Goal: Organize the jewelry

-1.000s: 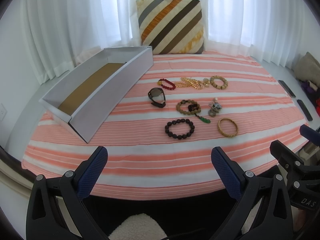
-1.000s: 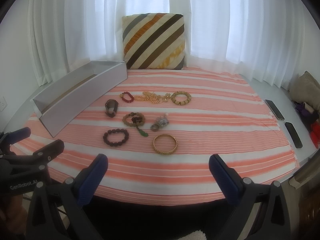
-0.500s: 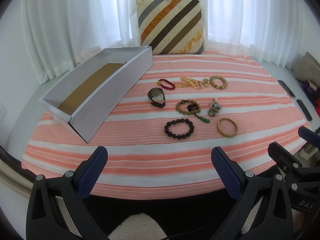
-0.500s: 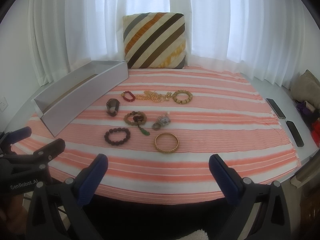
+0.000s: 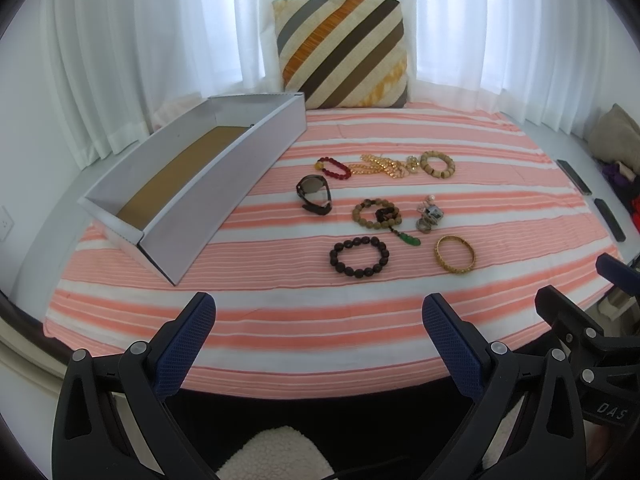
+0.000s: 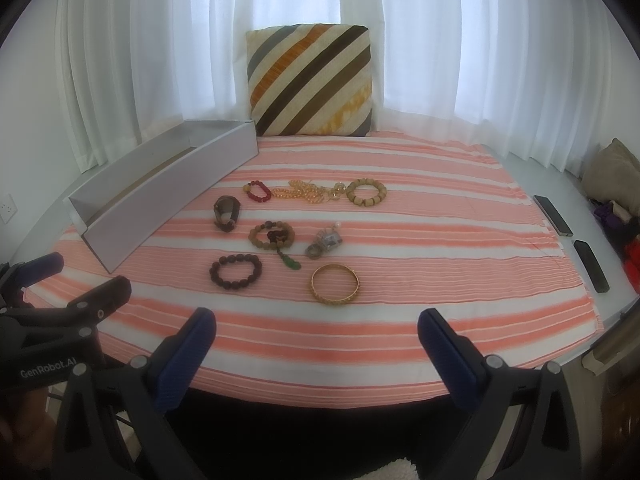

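Note:
Several jewelry pieces lie on a pink-and-white striped cloth [image 5: 280,320]: a dark bead bracelet [image 5: 359,257] [image 6: 235,271], a gold bangle [image 5: 455,254] [image 6: 335,283], a tan bead bracelet with a green pendant [image 5: 376,215] [image 6: 272,235], a wristwatch [image 5: 314,194] [image 6: 226,213], a red bracelet [image 5: 334,168], a gold chain [image 5: 382,166] and a wooden bracelet [image 5: 437,164]. An open white box [image 5: 208,184] [image 6: 160,196] sits at the left. My left gripper [image 5: 318,344] and right gripper [image 6: 316,354] hover open at the cloth's near edge, holding nothing.
A striped pillow [image 5: 344,52] leans against white curtains at the back. Two dark phones or remotes [image 6: 552,215] [image 6: 591,265] lie right of the cloth. A small silver trinket cluster [image 5: 430,216] sits among the jewelry. Clothes are piled at the far right [image 6: 612,208].
Both grippers have shifted only slightly; the right view has drifted a little, so the jewelry sits marginally nearer. Nothing was taken hold of or moved.

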{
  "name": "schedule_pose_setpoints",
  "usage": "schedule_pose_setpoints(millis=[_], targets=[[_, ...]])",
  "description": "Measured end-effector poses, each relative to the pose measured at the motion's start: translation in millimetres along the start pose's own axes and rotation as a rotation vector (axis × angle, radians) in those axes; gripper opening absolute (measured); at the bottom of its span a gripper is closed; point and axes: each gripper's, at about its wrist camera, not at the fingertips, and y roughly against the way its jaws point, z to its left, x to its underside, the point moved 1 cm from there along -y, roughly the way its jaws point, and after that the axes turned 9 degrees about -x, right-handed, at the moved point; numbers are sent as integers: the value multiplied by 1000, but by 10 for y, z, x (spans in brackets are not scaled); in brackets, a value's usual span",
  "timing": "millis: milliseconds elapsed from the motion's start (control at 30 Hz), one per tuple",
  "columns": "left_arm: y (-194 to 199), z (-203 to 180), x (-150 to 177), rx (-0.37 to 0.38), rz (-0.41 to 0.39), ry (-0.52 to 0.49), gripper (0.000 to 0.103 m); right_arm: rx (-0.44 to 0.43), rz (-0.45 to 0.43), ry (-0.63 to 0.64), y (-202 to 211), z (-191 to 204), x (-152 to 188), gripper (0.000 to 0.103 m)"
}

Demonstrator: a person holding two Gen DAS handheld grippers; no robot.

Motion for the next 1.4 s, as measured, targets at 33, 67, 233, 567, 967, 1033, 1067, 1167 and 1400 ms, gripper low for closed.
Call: schedule_pose_setpoints(millis=[33, 67, 233, 567, 967, 1033, 1067, 1167, 1400], targets=[[0, -1, -1, 0, 0, 0, 102, 0, 1, -2, 3, 7, 6, 103], [-2, 0, 1, 0, 0, 0, 102, 0, 1, -1, 0, 4, 5, 103], [0, -1, 0, 0, 0, 0, 102, -1, 2, -1, -4, 12, 15, 103], [-3, -1, -1, 0, 1, 0, 102, -2, 4, -2, -6, 17, 14, 103], [3, 18, -2, -1, 3, -1, 102, -3, 4, -4, -6, 12, 13, 103], [1, 19, -2, 0, 3, 0, 102, -4, 2, -4, -2, 21, 16, 103], [0, 16, 0, -1, 3, 0, 102, -3, 2, -3, -5, 12, 12, 103], [-1, 16, 1, 0, 4, -1, 102, -3, 2, -6, -2, 15, 12, 103], [-33, 59, 32, 2, 18, 4, 102, -4, 2, -4, -14, 33, 12, 103]])
